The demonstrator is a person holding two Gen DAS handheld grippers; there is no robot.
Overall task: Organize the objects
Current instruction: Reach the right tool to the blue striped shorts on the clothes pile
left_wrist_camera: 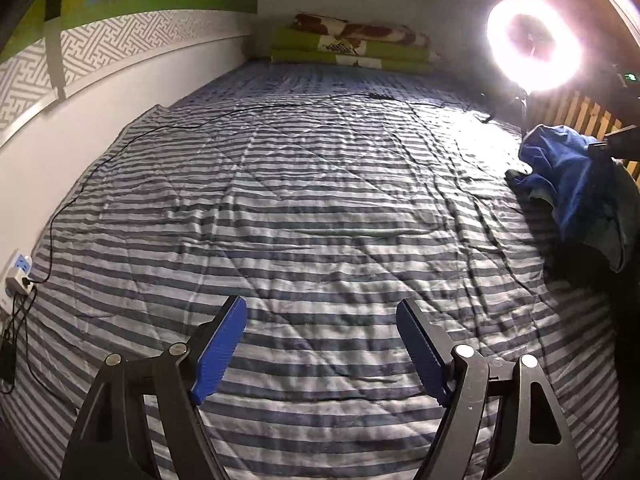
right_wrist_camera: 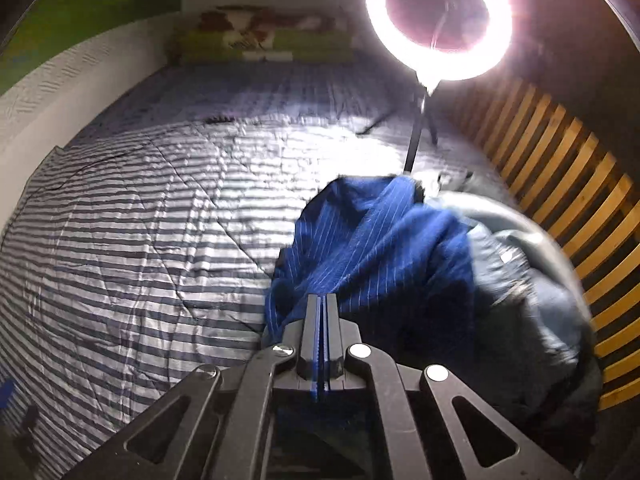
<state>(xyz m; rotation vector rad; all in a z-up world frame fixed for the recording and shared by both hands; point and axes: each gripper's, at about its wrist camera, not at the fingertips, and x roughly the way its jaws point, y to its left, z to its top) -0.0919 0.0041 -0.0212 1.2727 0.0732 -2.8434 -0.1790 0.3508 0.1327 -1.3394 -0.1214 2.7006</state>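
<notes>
A blue pinstriped garment [right_wrist_camera: 376,240] lies bunched on a grey-blue garment [right_wrist_camera: 532,300] at the right side of the striped bed. My right gripper [right_wrist_camera: 323,300] is shut on the blue garment's near edge and lifts it a little. In the left wrist view the blue garment [left_wrist_camera: 568,176] shows at the far right, with part of the right gripper [left_wrist_camera: 620,140] on it. My left gripper [left_wrist_camera: 320,316] is open and empty, held above the striped quilt [left_wrist_camera: 304,200], well left of the garments.
A lit ring light [left_wrist_camera: 534,44] on a tripod [right_wrist_camera: 416,136] stands at the bed's far right. Folded green and brown blankets [left_wrist_camera: 352,44] lie at the head. A black cable [left_wrist_camera: 160,128] crosses the quilt from a wall socket [left_wrist_camera: 18,272]. Wooden slats [right_wrist_camera: 560,184] line the right edge.
</notes>
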